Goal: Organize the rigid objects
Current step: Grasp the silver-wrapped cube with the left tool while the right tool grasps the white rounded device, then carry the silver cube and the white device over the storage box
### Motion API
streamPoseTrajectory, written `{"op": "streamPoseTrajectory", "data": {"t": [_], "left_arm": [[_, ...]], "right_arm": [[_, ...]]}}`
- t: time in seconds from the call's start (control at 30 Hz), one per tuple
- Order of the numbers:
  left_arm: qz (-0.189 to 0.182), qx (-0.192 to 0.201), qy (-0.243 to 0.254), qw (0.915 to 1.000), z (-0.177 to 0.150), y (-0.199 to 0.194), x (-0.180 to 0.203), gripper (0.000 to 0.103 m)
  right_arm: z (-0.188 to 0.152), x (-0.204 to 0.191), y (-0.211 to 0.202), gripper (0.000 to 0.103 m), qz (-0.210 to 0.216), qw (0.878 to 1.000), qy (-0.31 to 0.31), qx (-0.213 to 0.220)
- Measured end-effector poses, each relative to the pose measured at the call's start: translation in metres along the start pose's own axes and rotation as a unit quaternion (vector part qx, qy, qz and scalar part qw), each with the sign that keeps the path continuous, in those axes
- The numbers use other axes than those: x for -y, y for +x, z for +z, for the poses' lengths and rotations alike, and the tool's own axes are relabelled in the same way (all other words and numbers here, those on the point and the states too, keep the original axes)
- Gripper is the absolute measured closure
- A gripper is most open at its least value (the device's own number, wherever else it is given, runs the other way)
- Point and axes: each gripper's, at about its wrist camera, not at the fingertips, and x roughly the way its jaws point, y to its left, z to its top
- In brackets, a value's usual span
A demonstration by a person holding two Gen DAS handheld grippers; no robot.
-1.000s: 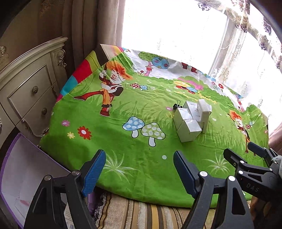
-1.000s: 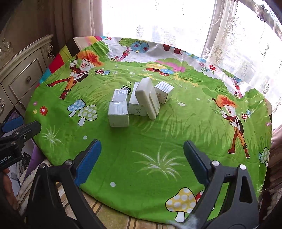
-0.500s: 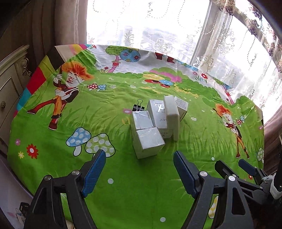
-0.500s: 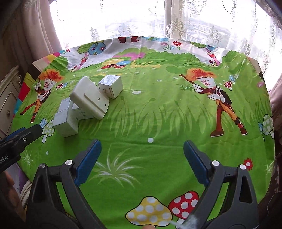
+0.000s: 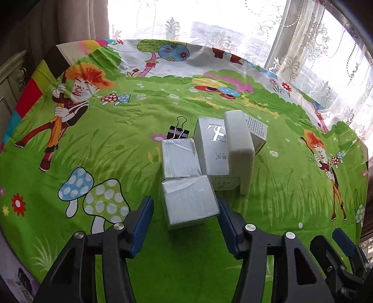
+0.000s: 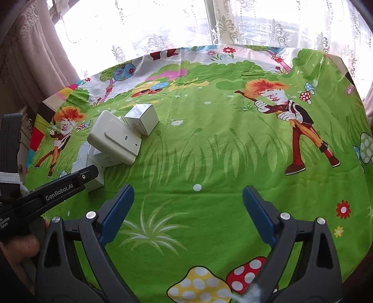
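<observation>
We bracket the nearest wrapped box (image 5: 190,200) with the left gripper (image 5: 185,211) – jaws just closing, right pad about touching and left pad still clear at nine o'clock – judging it stiff, light and slick-filmed, best pinched on its flat sides, while the right gripper (image 6: 187,212) stands released.

A green cartoon tablecloth (image 5: 116,144) fills the middle of both views. Lace curtains (image 6: 256,25) hang along the top; a brown drape (image 5: 77,21) at upper left.

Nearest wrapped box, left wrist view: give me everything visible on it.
The nearest wrapped box is a small grey-white carton, roughly cubic, in clear film that wrinkles and glints on top. It sits flat on the green cartoon cloth, turned slightly askew. Its far edge meets a second wrapped box; its far right corner sits against the silver lettered box. The left hand-held gripper straddles it, jaws just closing; the right pad looks at its side, the left pad still shows a gap.
</observation>
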Motion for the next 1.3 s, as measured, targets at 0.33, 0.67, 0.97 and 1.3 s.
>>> {"op": "streamPoseTrajectory", "data": {"t": [0.33, 0.67, 0.97, 1.3], "left_arm": [[-0.026, 0.008, -0.016, 0.9995, -0.015, -0.008, -0.014, 0.062], [-0.069, 0.029, -0.083, 0.9937, -0.046, -0.045, -0.058, 0.062], [-0.1, 0.006, -0.144, 0.9844, -0.065, -0.044, -0.092, 0.062], [-0.103, 0.009, -0.135, 0.9854, -0.065, -0.043, -0.088, 0.062]], "right_arm": [[0.025, -0.027, -0.006, 0.007, 0.01, 1.0, -0.003, 0.003], [0.055, -0.096, 0.018, 0.008, 0.002, 0.999, -0.054, 0.002], [0.068, -0.129, 0.057, 0.019, -0.02, 0.996, -0.089, -0.018], [0.071, -0.112, 0.079, 0.067, -0.025, 0.995, -0.085, -0.043]]}}
